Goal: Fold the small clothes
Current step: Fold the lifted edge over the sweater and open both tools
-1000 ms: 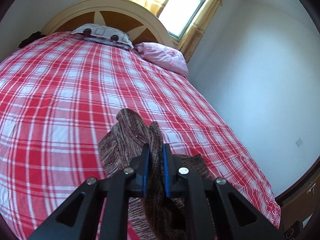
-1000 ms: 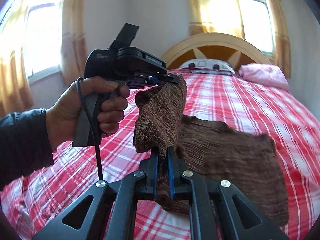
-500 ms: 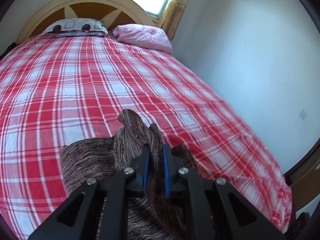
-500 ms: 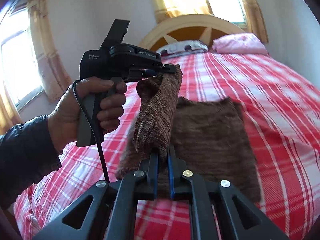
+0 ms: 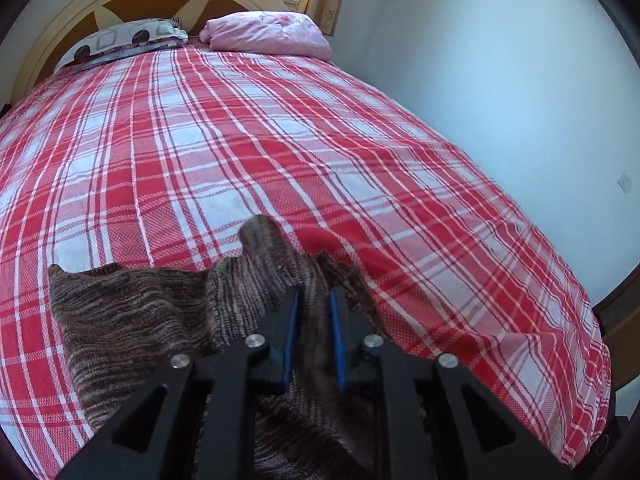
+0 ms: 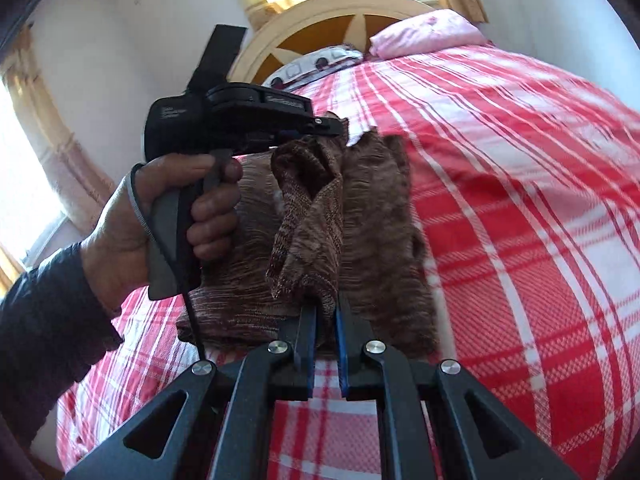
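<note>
knitwear [image 6: 308,232], brown and soft, looks light and floppy, likely to sag and slide unless pinched at edges or corners. it lies on the plaid bed [image 5: 280,140], low in the left view. the right gripper [image 6: 324,320] pinches a raised fold at lower centre. the left gripper [image 5: 314,320] has cloth between its jaws, which are opening.
</note>
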